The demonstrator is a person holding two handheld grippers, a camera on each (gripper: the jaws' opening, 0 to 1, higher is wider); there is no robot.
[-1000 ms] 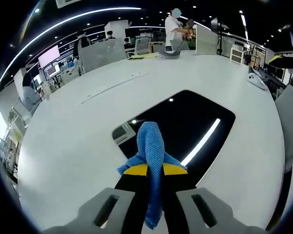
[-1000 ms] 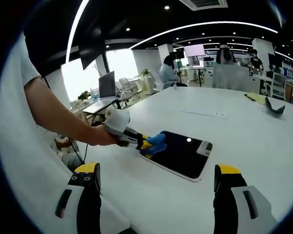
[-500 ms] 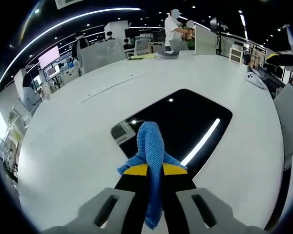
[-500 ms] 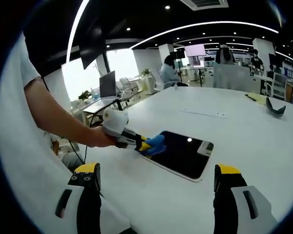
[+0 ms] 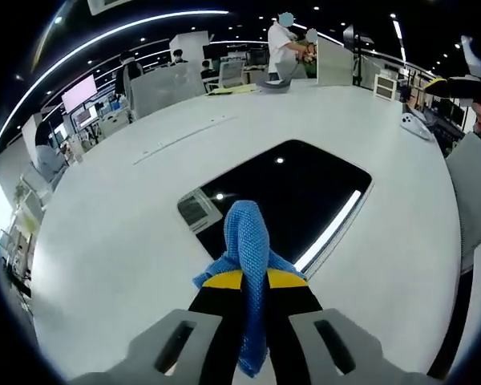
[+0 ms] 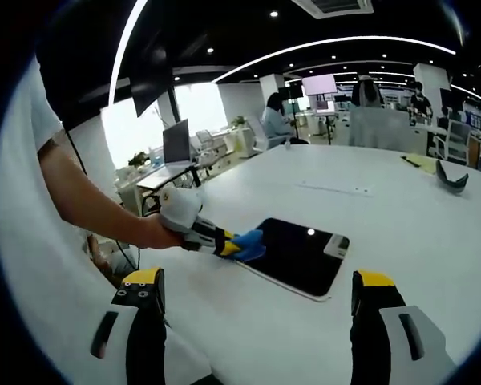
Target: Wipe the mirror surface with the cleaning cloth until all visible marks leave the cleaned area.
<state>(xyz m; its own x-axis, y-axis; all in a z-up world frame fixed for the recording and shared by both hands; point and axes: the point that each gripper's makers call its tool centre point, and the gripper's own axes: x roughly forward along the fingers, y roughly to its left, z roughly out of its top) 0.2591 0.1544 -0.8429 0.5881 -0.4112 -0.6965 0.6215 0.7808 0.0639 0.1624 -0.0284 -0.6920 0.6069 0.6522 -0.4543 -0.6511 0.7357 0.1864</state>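
The left gripper (image 5: 254,277) was clamped on the blue cleaning cloth (image 5: 247,241): in the left gripper view its two yellow-tipped jaws stood pressed together with the cloth pinched between them. One fold of the cloth rose ahead of the jaw tips and a strip of it hung back between the jaws toward the camera.

The mirror (image 5: 297,196), a dark rounded rectangle with a pale edge, lay flat on the large white table (image 5: 104,233). Ceiling lights showed in its glass as a bright streak and two small dots. A small grey-and-white label (image 5: 199,212) sat at the mirror's near left corner, just beside the cloth. The raised fold of the cloth overlapped the mirror's near edge in this view; whether it pressed on the glass cannot be told.

In the right gripper view, the right gripper (image 6: 256,313) was held off the mirror (image 6: 298,255), on its near side, with its jaws set wide apart and nothing between them. The left gripper (image 6: 224,245) entered from the left, gripped by a person's hand (image 6: 156,235), with the cloth (image 6: 247,243) at the mirror's left edge. The label (image 6: 336,245) lay at the mirror's far right corner in this view.

Desks, monitors and several people stood in the office well beyond the table.
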